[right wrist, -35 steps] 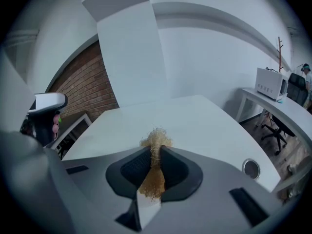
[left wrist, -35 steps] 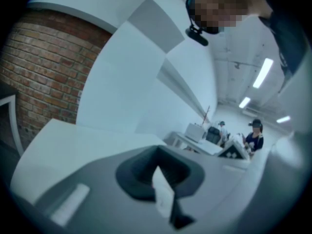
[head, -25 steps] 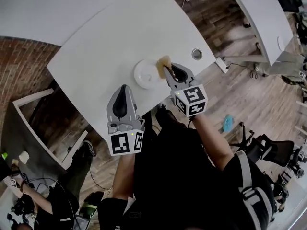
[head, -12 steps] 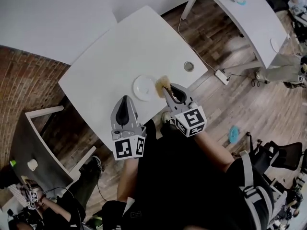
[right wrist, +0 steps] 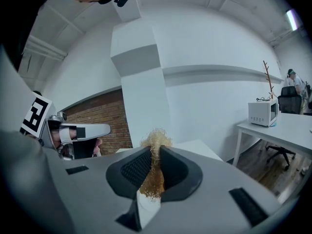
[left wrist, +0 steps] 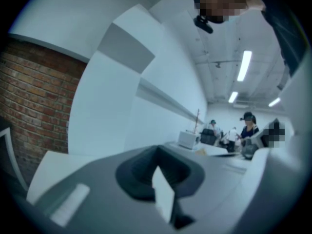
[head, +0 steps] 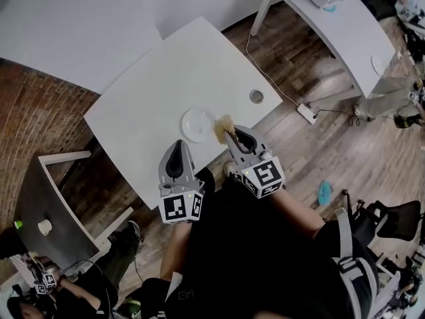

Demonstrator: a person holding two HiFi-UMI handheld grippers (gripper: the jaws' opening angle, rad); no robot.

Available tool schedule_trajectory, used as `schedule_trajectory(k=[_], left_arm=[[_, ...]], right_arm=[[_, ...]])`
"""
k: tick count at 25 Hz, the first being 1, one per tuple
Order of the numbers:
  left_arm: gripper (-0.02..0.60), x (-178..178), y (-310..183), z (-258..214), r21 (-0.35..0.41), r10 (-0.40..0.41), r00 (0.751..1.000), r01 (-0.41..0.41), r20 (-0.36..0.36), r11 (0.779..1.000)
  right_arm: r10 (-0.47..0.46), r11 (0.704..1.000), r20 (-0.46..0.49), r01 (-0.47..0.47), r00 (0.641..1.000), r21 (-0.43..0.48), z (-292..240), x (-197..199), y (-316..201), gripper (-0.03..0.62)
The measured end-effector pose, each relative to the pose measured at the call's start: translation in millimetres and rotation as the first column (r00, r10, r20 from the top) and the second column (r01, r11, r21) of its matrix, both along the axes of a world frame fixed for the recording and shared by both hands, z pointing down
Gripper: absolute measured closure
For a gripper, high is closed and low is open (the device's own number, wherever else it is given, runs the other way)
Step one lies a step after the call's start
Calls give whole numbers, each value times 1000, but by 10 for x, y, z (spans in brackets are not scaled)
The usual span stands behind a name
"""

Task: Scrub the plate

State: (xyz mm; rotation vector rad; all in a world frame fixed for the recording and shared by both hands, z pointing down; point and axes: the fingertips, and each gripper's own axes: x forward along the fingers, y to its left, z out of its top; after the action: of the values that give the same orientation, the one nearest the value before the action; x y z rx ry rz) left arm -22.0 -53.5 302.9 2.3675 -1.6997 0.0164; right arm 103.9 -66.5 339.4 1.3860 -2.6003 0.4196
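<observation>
right gripper [head: 228,133] points forward, clenched on a frizzy tan scrubber [head: 222,125] at the round white plate [head: 196,123] rim; left gripper [head: 177,145] hovers nearby, clenched empty.

Nothing you can actually read here, tbh. The closest thing is the black-and-white square markers on the cubes of the left gripper [head: 178,145] and the right gripper [head: 229,133]. Those are just blocky patterns, no letters or digits. The microwave [right wrist: 263,113] on the far desk is too small and blurry to show any brand.
</observation>
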Motion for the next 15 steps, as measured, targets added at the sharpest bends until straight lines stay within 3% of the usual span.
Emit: schedule_trajectory(k=[15], left_arm=[[578, 72, 147, -67, 31, -11, 1000, 10, 6, 999]], right_arm=[[-20, 1000, 2, 20, 1000, 17, -41, 88, 157, 544]])
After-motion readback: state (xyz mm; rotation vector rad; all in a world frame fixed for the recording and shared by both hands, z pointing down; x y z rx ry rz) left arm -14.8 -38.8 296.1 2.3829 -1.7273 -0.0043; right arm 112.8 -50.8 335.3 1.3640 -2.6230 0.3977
